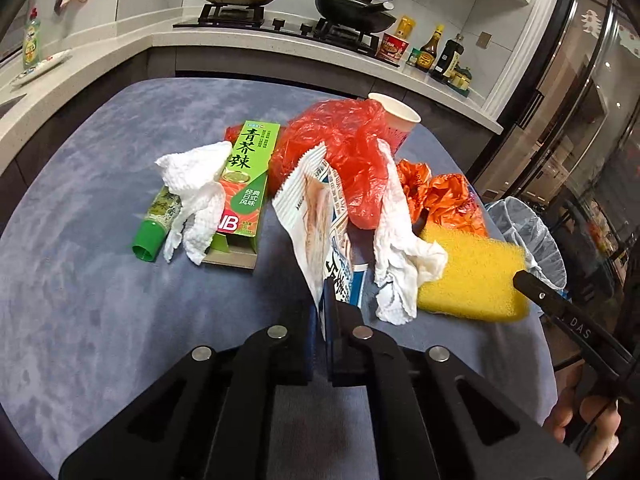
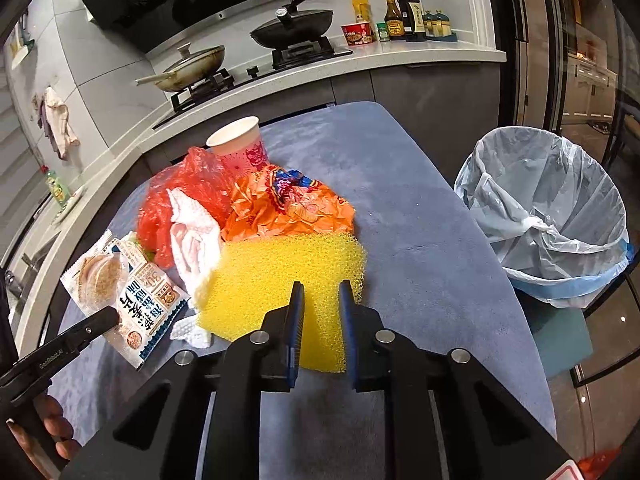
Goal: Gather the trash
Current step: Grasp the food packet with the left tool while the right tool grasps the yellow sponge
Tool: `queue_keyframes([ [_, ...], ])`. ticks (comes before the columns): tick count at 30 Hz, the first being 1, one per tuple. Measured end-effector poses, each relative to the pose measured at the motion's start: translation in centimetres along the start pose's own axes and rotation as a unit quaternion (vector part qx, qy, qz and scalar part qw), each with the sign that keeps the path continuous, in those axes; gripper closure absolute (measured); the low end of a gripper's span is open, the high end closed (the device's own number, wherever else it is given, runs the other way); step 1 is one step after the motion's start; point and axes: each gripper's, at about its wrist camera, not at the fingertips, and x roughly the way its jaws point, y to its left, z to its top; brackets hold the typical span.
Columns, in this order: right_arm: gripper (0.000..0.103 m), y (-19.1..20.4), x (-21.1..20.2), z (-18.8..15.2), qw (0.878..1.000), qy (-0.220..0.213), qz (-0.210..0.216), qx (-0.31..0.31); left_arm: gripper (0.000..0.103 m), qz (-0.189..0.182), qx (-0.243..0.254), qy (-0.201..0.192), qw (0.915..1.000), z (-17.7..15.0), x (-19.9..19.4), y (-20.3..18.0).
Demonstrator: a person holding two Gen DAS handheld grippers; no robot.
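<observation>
Trash lies on a blue-grey table. My left gripper is shut on the near edge of a white food packet, which also shows in the right wrist view. My right gripper is shut on a yellow sponge, seen too in the left wrist view. Around them lie a red plastic bag, an orange wrapper, crumpled paper towels, a green box, a green tube and a paper cup.
A bin lined with a pale blue bag stands right of the table. A kitchen counter with a stove, pans and sauce bottles runs behind the table.
</observation>
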Motion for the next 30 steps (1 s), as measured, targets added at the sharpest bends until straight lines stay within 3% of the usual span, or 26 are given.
queue_keyframes([
  [8,0.088,0.6,-1.4,-0.4,1.0,0.013,0.019,-0.015,0.1,-0.005,0.004,-0.008,0.9999,-0.5,-2.3,-0.3],
  [11,0.073,0.7,-1.0,-0.9,0.999,0.025,0.013,-0.03,0.1,-0.004,0.0,-0.004,1.0,-0.6,-2.0,-0.3],
  [13,0.046,0.8,-0.8,-1.1,0.999,0.027,0.01,-0.039,0.1,-0.004,-0.004,-0.002,1.0,-0.7,-1.9,-0.1],
  [16,0.024,1.5,-0.9,-0.9,0.997,0.001,0.0,-0.082,0.1,-0.002,-0.004,0.0,1.0,-0.8,-1.7,0.1],
  [18,0.018,2.0,-0.6,-0.5,0.992,-0.013,-0.003,-0.122,0.1,-0.002,-0.005,0.002,1.0,-0.7,-1.6,0.2],
  [24,0.018,2.5,3.3,0.7,0.977,0.036,0.035,-0.208,0.1,0.0,-0.007,0.003,1.0,-0.6,-1.3,0.3],
  [30,0.017,2.5,4.9,0.5,0.971,0.063,0.061,-0.222,0.1,0.002,-0.01,0.007,0.9999,-0.5,-0.9,0.4],
])
